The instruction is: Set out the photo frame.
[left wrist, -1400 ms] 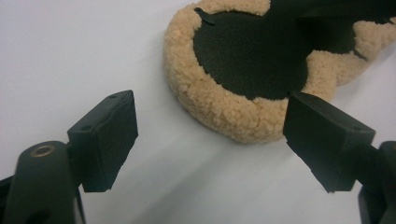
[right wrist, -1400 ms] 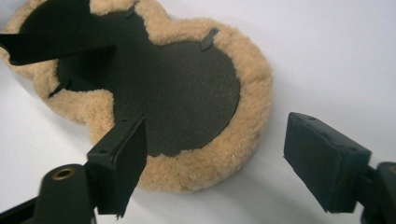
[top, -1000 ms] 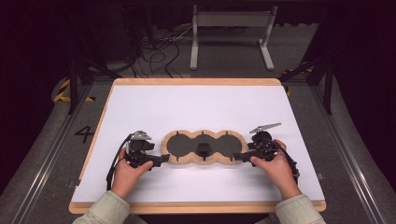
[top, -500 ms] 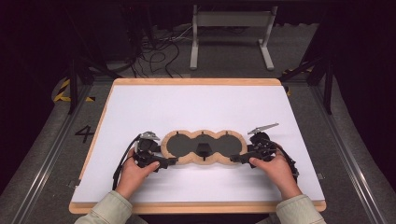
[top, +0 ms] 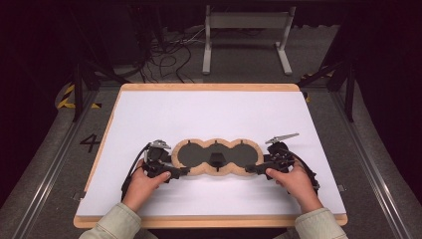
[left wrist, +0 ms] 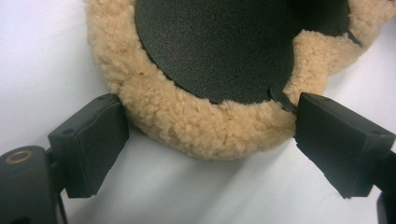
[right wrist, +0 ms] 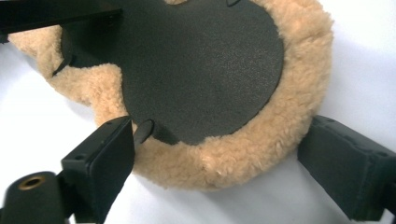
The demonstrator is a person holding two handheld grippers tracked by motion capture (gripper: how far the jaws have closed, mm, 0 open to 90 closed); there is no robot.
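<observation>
On white table (top: 209, 117), tan fleece-rimmed, three-lobed black pad (top: 217, 156)

The fleece-edged pad (top: 217, 157) lies on the table (top: 209, 114) between the left gripper (top: 180, 171) and right gripper (top: 253, 168)

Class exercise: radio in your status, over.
Left hand-held gripper and right hand-held gripper open, straddling the ends of the tan fleece three-lobed pad. Nothing in the way.

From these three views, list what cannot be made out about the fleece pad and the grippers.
- Fleece pad: its underside, against the white table.
- Small black piece: too small in the high view to identify.
- Left gripper, right gripper: whether the jaws press the fleece; contact is unclear.
</observation>
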